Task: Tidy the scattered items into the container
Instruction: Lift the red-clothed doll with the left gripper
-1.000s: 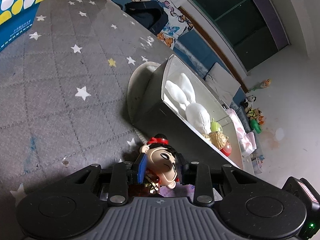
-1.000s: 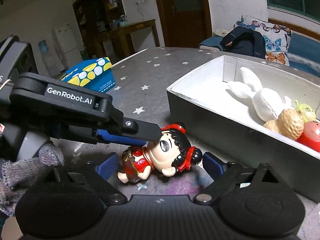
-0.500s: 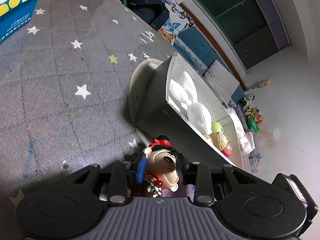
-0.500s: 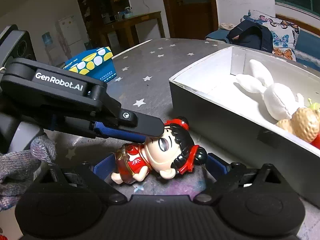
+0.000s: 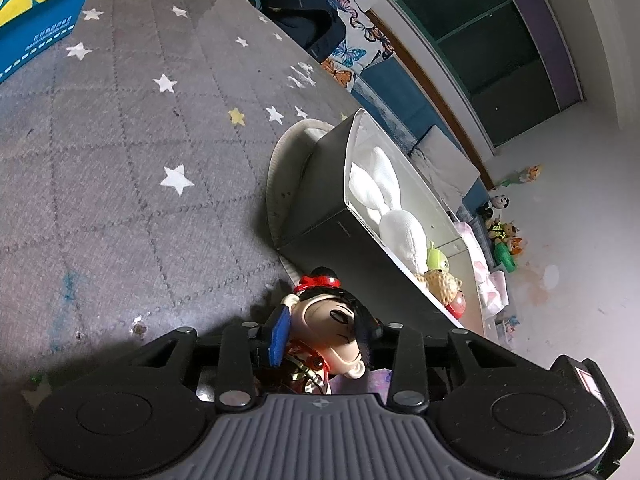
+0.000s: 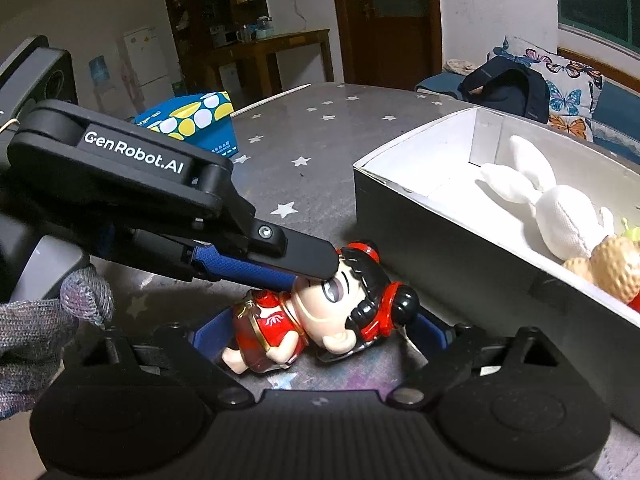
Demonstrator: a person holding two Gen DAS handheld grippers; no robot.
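A doll (image 5: 332, 320) with black hair, red bows and a red dress is held by its head in my left gripper (image 5: 326, 326), which is shut on it. In the right wrist view the doll (image 6: 320, 312) lies sideways just above the table, with the left gripper's upper finger (image 6: 292, 256) on its face. My right gripper (image 6: 320, 330) is open, its blue pads on either side of the doll without pinching it. The container (image 6: 420, 216), a dark box with a white inside, stands just right of the doll. It also shows in the left wrist view (image 5: 320, 200).
The box holds a white plush rabbit (image 6: 560, 212), a tan ball toy (image 6: 616, 268) and other small toys. A blue and yellow carton (image 6: 192, 124) sits at the far left on the grey star-patterned tablecloth (image 5: 120, 180). A dark backpack (image 6: 504, 88) lies beyond the table.
The left gripper has lifted the doll slightly and tilted it, keeping its hold on the head. The right gripper has stayed open around it and moved a little closer.
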